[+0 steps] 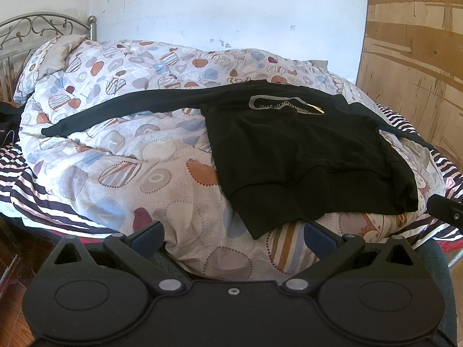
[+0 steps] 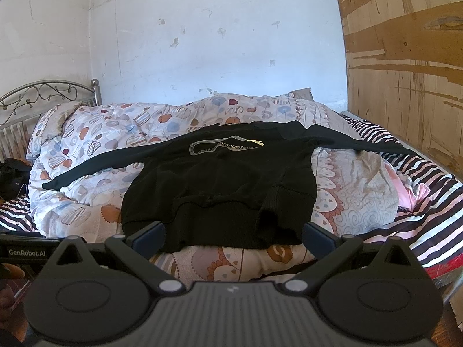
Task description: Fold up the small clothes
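A black long-sleeved sweatshirt [image 1: 303, 150] [image 2: 225, 185] with a grey and gold chest print lies flat on the patterned quilt. Its left sleeve [image 1: 124, 111] [image 2: 95, 164] stretches out to the left, and its right sleeve [image 2: 356, 141] runs to the right. My left gripper [image 1: 234, 235] is open and hovers just short of the hem's near left corner, touching nothing. My right gripper [image 2: 234, 235] is open too, its fingers straddling the ribbed hem without holding it.
The quilt [image 1: 130, 159] [image 2: 356, 190] is heaped on a bed with a striped sheet [image 1: 34, 199] [image 2: 419, 202]. A metal headboard [image 1: 37, 29] stands far left, a wooden panel [image 2: 405, 57] right. A dark bag [image 2: 14, 176] sits at the left. The other gripper's tip [image 1: 445, 209] shows at right.
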